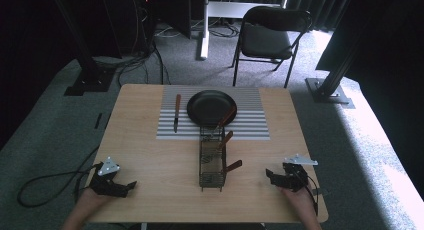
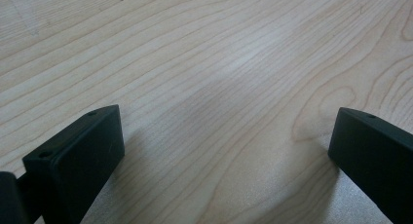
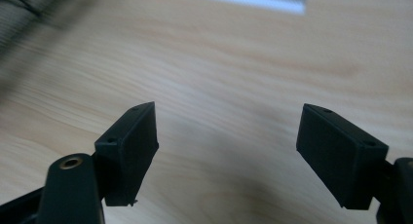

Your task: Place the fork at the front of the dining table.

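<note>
A black plate (image 1: 210,106) rests on a striped placemat (image 1: 250,125) at the table's far middle. A wooden-handled knife (image 1: 176,112) lies on the mat left of the plate. In front of the mat stands a black wire caddy (image 1: 212,165) holding three wooden-handled utensils (image 1: 226,139). My left gripper (image 1: 127,186) sits open at the near left, with bare wood between its jaws in the left gripper view (image 2: 226,136). My right gripper (image 1: 271,175) is open at the near right, jaws spread over bare wood (image 3: 226,136).
The wooden table (image 1: 150,155) has free room on both sides of the caddy. A black folding chair (image 1: 267,37) stands beyond the far edge. A cable (image 1: 45,182) trails off the left side onto the grey carpet.
</note>
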